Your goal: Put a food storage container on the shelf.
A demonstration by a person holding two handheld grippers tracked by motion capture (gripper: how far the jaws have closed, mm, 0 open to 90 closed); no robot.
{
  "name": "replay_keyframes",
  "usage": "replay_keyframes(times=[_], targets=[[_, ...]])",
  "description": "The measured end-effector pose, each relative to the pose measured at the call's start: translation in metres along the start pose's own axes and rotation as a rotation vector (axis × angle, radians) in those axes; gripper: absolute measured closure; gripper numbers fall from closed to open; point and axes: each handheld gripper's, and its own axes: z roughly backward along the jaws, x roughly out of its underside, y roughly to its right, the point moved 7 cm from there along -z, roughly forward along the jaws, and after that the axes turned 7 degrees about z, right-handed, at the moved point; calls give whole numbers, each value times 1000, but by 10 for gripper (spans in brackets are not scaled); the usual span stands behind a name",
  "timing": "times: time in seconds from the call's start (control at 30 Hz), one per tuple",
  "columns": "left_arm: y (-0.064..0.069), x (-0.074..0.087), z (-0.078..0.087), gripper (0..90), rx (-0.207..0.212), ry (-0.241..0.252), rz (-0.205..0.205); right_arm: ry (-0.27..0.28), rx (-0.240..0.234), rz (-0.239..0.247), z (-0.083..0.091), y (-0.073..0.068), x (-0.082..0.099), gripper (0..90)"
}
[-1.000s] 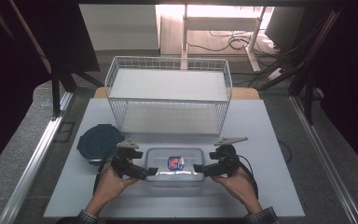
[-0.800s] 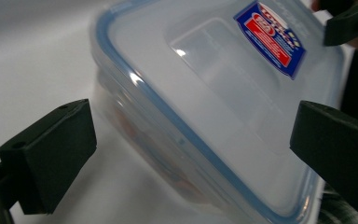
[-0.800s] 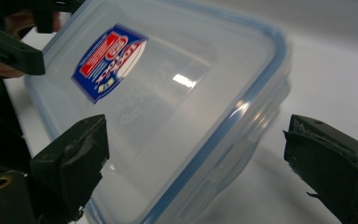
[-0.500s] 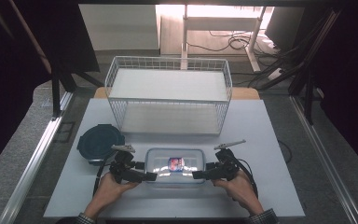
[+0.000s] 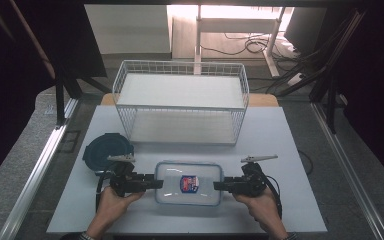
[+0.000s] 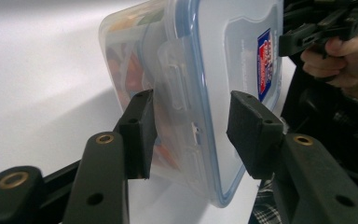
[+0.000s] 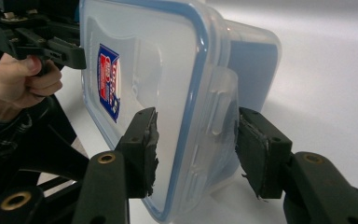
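Clear plastic box (image 5: 188,183) — short edges between 2 closing grippers' fingers (image 6: 140,130).

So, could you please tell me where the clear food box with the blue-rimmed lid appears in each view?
High view: the box lies low and centre on the white table, between the two grippers.
Left gripper view: the box fills the upper middle, one short end between the jaws.
Right gripper view: the box stands in the centre, its other short end between the jaws.
Shared landmark: the red and blue label on the lid.
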Motion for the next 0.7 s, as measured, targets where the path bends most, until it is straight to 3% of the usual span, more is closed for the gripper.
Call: replay_keyframes(times=[0.13,0.23,0.5,0.7], targets=[[0,-2,0,528,-21,16,1,20,22,19,1,-1,-2,505],[0,-5,1,531,-9,30,12,32,43,42,3,-4,-6,505],[12,-22,12,531,-29,64,-46,73,48,109,12,-9,-23,505],[19,-38,22,540,-15,95,-62,100,50,143,20,-13,-40,505]])
